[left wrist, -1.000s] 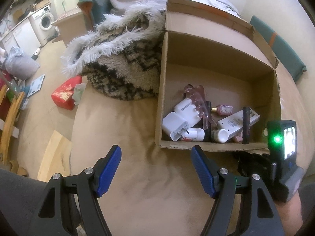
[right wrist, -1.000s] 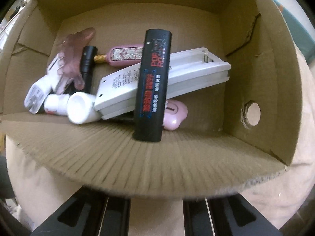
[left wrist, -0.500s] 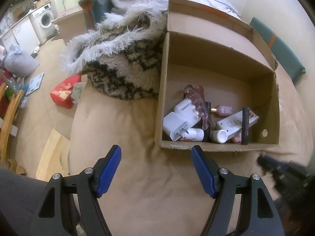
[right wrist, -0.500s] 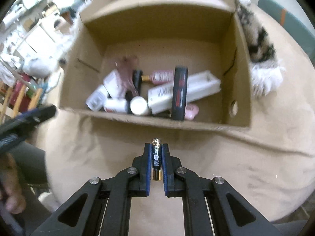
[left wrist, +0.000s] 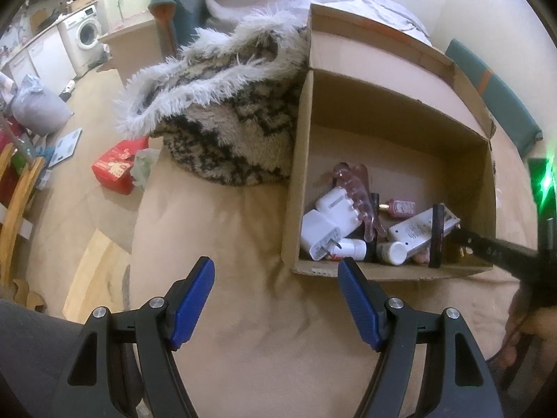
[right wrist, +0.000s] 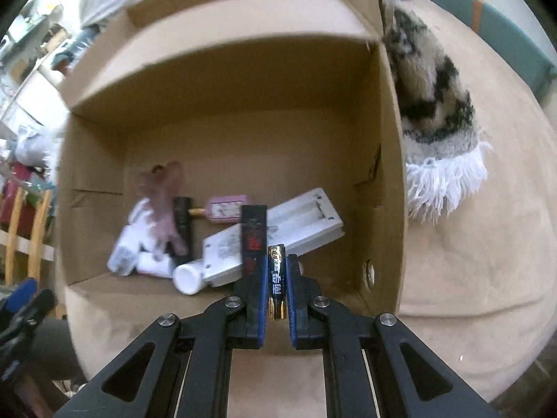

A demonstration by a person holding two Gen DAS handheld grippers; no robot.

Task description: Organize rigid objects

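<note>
An open cardboard box (left wrist: pixel 299 160) lies on the tan cushion. Inside it are a white charger (left wrist: pixel 318 233), a pink hair claw (left wrist: pixel 355 191), a white battery holder (right wrist: pixel 278 237), a black stick (right wrist: pixel 253 230), a pink bottle (right wrist: pixel 224 207) and a white bottle (right wrist: pixel 186 275). My right gripper (right wrist: pixel 277 261) is shut on a black and gold battery (right wrist: pixel 276 282), held upright just above the box's (right wrist: pixel 386 160) near wall. In the left wrist view it (left wrist: pixel 463 240) reaches over the box's front right corner. My left gripper (left wrist: pixel 276 271) hangs open over the bare cushion, in front of the box's left corner.
A fluffy black and white blanket (left wrist: pixel 222 104) leans against the box's left side. On the floor to the left are a red packet (left wrist: pixel 116 167), a wooden chair (left wrist: pixel 17 202) and a grey bag (left wrist: pixel 38 108). A teal cushion (left wrist: pixel 494 101) lies behind the box.
My right gripper pulled up and back from the box's front, showing the battery in its jaws, then moved in over the box's front right corner. The left gripper stayed put.
</note>
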